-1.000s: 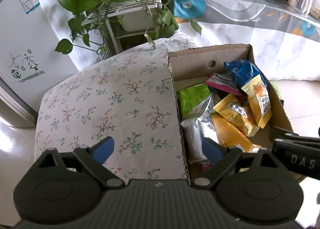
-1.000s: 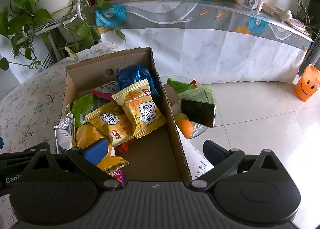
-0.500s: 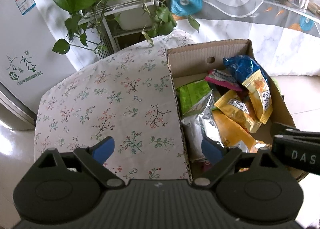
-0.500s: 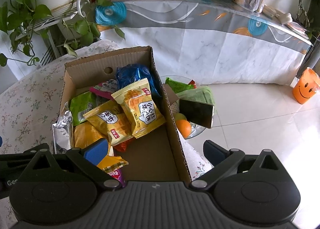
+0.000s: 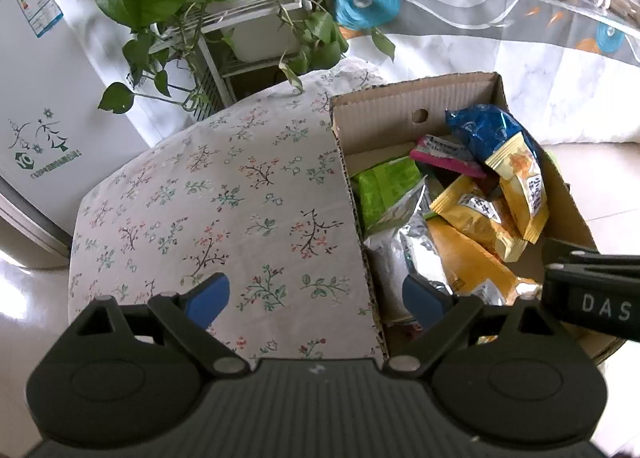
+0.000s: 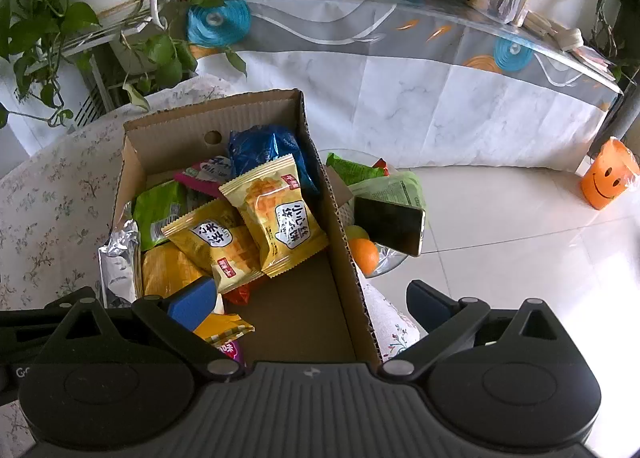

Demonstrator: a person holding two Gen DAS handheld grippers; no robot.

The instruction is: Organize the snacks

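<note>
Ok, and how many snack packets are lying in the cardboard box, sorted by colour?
Blue packet: 1
Pink packet: 1
Green packet: 1
Silver foil bag: 1
Yellow labelled packets: 2
Plain orange-yellow bag: 1
Total: 7, not counting the half-hidden wrappers at the near end of the box.

Glossy white floor tiles

White letters "DAS" stand on the black bar of the right tool.
</note>
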